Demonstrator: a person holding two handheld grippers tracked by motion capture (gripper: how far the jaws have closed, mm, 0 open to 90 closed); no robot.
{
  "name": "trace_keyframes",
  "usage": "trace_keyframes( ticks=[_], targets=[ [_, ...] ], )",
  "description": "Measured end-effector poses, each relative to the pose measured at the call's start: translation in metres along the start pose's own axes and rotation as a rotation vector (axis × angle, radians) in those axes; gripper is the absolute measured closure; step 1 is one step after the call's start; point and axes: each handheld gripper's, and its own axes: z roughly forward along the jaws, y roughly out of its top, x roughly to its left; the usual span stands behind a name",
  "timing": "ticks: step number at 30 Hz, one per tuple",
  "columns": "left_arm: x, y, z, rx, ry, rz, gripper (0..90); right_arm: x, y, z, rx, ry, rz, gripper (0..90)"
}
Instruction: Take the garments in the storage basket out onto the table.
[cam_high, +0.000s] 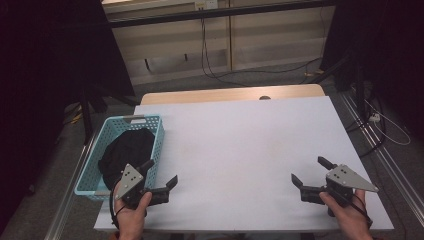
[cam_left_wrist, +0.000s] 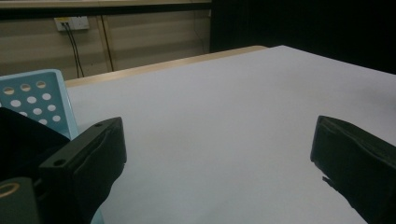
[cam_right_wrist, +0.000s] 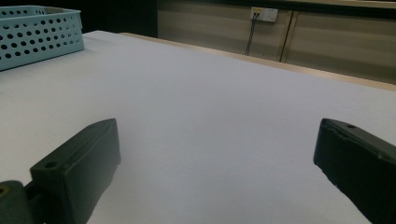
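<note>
The white bench (cam_high: 250, 145) lies bare between the hands. A blue perforated basket (cam_high: 150, 121) at its left edge holds a bundled black cloth (cam_high: 125, 150). Left gripper (cam_high: 161, 174) beside the basket and right gripper (cam_high: 310, 172) rest with fingers apart, gripping nothing. Likely a starting pose; lifting the cloth out would call for the left gripper reaching in.

The left hand-held gripper (cam_high: 159, 172) and the right hand-held gripper (cam_high: 311, 171) are hanging low, jaws spread wide, each gripped by a hand.
</note>
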Motion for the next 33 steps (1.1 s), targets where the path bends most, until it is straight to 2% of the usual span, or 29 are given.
trace_keyframes(
  ticks=[1, 15, 21, 22, 24, 26, 27, 30, 33],
  targets=[
    [0.0, 0.0, 0.0, 0.001, -0.004, -0.007, 3.6, 0.0, 0.0, 0.0, 0.0, 0.0, 0.0, 0.0],
    [0.002, 0.005, 0.0, 0.045, 0.028, 0.025, 3.6, -0.002, -0.001, 0.001, 0.008, 0.011, 0.008, 0.0],
    [0.009, 0.01, -0.001, 0.079, 0.053, -0.003, 3.8, -0.002, -0.002, 0.001, 0.011, 0.011, 0.007, 0.0],
    [0.011, 0.012, -0.001, 0.088, 0.044, -0.01, 3.8, -0.002, -0.002, 0.0, 0.01, 0.012, 0.005, 0.0],
    [0.015, 0.018, 0.0, 0.097, 0.031, 0.0, 4.0, -0.001, -0.001, 0.0, 0.011, 0.011, 0.007, 0.0],
    [0.017, 0.022, -0.001, 0.097, 0.037, -0.037, 4.5, -0.002, -0.002, 0.001, 0.015, 0.008, 0.01, 0.0],
    [0.018, 0.023, -0.002, 0.101, 0.031, -0.034, 4.5, -0.002, -0.001, 0.002, 0.016, 0.006, 0.011, 0.0],
    [0.02, 0.025, -0.005, 0.12, 0.055, -0.012, 4.5, -0.002, -0.002, 0.003, 0.02, 0.013, 0.012, 0.0],
    [0.026, 0.028, -0.007, 0.131, 0.058, -0.035, 5.6, -0.001, -0.001, 0.004, 0.019, 0.023, 0.01, 0.0]
  ],
)
